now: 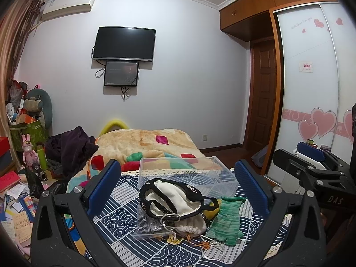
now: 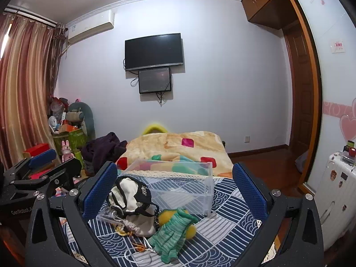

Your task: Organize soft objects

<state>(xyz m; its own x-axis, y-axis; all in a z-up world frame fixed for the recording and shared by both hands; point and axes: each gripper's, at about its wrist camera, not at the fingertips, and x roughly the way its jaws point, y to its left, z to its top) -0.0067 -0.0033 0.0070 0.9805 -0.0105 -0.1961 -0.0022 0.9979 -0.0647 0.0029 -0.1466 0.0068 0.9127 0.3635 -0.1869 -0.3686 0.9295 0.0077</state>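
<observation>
A heap of soft things lies on a blue-and-white patterned cloth (image 1: 120,220): a cream pouch with black trim (image 1: 175,198), a green knitted glove (image 1: 227,220) and a yellow plush (image 2: 191,231) under the glove. The pouch (image 2: 131,193) and glove (image 2: 173,233) also show in the right wrist view. Behind them stands an empty clear plastic box (image 1: 189,173), also seen in the right wrist view (image 2: 178,184). My left gripper (image 1: 178,184) is open above the heap. My right gripper (image 2: 175,189) is open, to the right of the left one, holding nothing.
A colourful blanket (image 1: 146,144) covers the bed beyond the box. Dark clothes (image 1: 71,149) lie at its left. Cluttered boxes, toys and papers (image 1: 22,178) fill the left floor. A white suitcase (image 2: 336,191) and wardrobe (image 1: 311,77) stand at the right.
</observation>
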